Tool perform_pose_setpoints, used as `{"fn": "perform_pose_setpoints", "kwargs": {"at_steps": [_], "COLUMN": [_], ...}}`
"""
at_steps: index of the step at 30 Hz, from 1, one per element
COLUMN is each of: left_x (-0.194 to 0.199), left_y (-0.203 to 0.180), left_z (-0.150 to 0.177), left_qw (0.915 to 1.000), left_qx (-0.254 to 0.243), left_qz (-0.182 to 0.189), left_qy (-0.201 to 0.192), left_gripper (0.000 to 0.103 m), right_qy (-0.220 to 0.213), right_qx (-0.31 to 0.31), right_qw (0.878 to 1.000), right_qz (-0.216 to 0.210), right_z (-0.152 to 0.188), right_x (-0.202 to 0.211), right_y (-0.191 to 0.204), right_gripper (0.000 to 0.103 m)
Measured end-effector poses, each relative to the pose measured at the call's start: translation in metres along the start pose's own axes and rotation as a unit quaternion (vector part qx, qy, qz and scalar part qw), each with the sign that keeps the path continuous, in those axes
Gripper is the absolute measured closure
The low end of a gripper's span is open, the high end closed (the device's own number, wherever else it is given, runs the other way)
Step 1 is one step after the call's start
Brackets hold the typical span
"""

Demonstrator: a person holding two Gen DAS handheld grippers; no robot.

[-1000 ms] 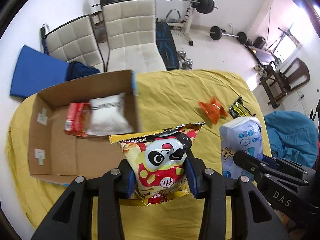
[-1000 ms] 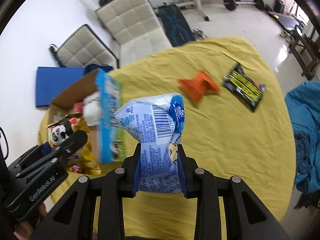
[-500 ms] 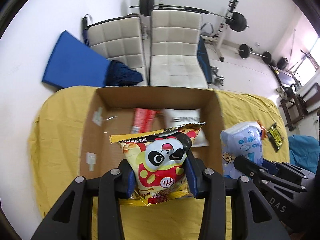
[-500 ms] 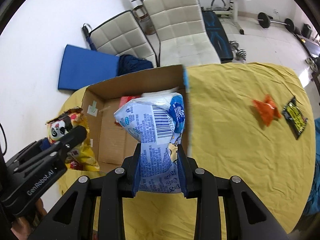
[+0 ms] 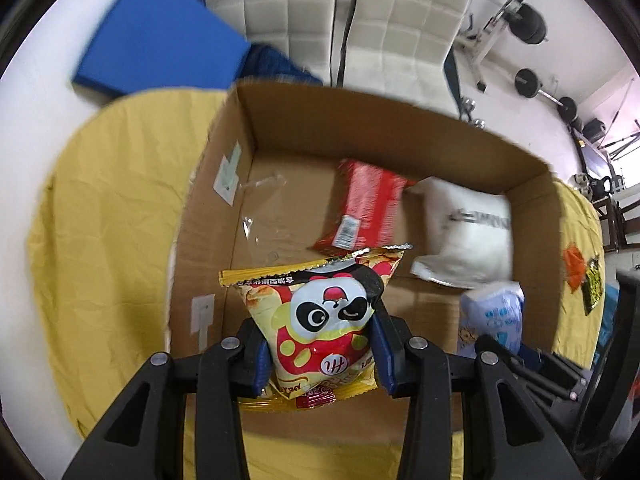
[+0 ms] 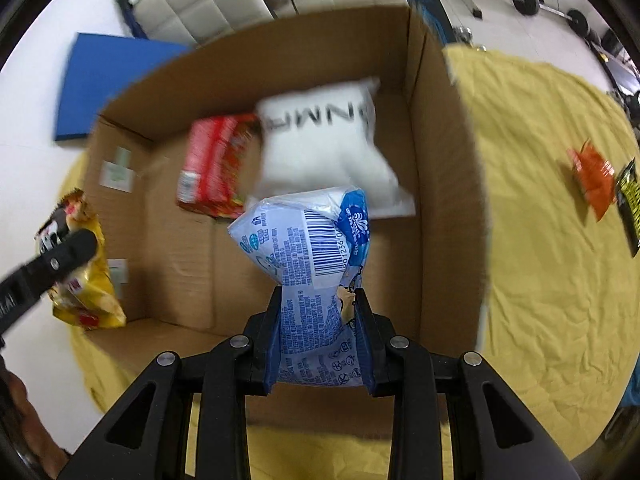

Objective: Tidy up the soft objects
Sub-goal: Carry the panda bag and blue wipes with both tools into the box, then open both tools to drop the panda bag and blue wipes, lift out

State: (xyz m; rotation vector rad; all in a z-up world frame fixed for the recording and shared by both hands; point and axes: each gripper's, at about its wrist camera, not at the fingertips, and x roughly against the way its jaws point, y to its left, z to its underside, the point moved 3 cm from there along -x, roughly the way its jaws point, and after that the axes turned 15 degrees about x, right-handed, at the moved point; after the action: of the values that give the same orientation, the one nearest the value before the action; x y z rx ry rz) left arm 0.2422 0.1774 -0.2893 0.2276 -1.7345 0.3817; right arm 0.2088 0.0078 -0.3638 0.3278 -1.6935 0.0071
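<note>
Two grippers are now hanging over the open cardboard box [image 5: 400,128] rather than over the bare yellow cloth [image 6: 552,240] as a second ago. The left gripper [image 5: 320,354] is clamping the yellow panda snack bag [image 5: 320,320] above the box's near left part, and the right gripper [image 6: 318,340] is squeezing the blue-and-white tissue pack [image 6: 312,240] above its near right part; both were beside the box earlier. Inside, a red packet [image 5: 366,208] and a white pouch [image 5: 468,232] are lying against the far wall, looming larger than before as the cameras are dropping closer. An orange wrapper [image 6: 592,180] and a black-and-yellow packet [image 6: 630,200] are lying together near the cloth's right edge, well apart from the box.
</note>
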Motion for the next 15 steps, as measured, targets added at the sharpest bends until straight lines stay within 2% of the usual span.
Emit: {"fn": "perform_pose_setpoints", "kwargs": {"at_steps": [6,15], "left_x": [-0.054,-0.103], "left_y": [0.009,-0.003], "left_z": [-0.036,-0.069], "left_qw": [0.999,0.9963], "left_qx": [0.014,-0.019], "left_qz": [-0.01,-0.052], "left_qy": [0.04,0.065], "left_gripper": [0.065,0.064], "right_qy": [0.028,0.058], "right_qx": [0.009,0.006], "right_qw": [0.999,0.997], "right_qz": [0.033,0.044], "right_z": [-0.007,-0.013], "right_x": [-0.036,-0.063], "right_y": [-0.001,-0.001], "right_gripper": [0.07,0.067]}}
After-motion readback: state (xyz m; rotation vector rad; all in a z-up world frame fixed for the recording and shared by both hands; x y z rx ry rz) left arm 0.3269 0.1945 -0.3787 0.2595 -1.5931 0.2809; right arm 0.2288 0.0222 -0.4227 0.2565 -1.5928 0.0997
